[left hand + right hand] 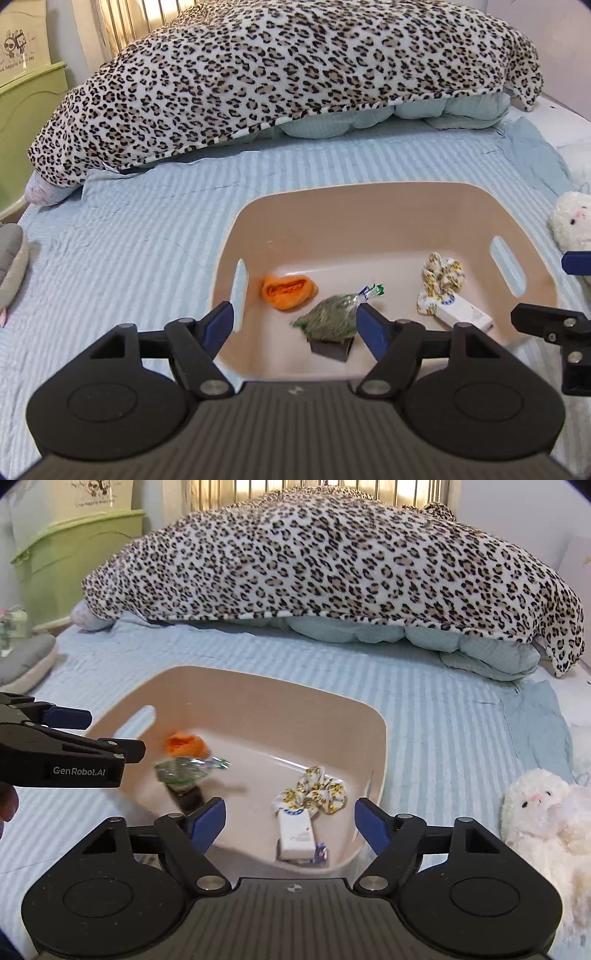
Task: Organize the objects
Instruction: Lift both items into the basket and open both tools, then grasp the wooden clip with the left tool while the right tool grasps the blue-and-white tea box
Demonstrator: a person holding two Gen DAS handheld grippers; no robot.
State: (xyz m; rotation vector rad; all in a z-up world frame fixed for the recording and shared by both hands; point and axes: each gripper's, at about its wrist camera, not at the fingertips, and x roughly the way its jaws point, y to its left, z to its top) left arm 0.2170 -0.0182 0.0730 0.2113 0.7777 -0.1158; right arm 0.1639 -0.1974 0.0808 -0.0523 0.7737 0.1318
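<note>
A beige plastic basin (406, 199) (376, 738) sits on the striped bed. In it lie an orange cloth (289, 291) (184, 744), a clear bag of green stuff (332, 317) (184, 770) over a dark block (332, 349), a yellow-patterned scrunchie (441, 284) (317, 790) and a white box (465, 314) (295, 834). My left gripper (295, 326) is open and empty above the basin's near left part; it also shows in the right wrist view (114, 734). My right gripper (288, 825) is open and empty above the basin's near right edge.
A leopard-print blanket (280, 74) (332, 557) covers light blue bedding at the back. A white plush rabbit (546, 812) (572, 221) lies right of the basin. A grey slipper (11, 258) lies at the left. A green cabinet (74, 542) stands beyond the bed.
</note>
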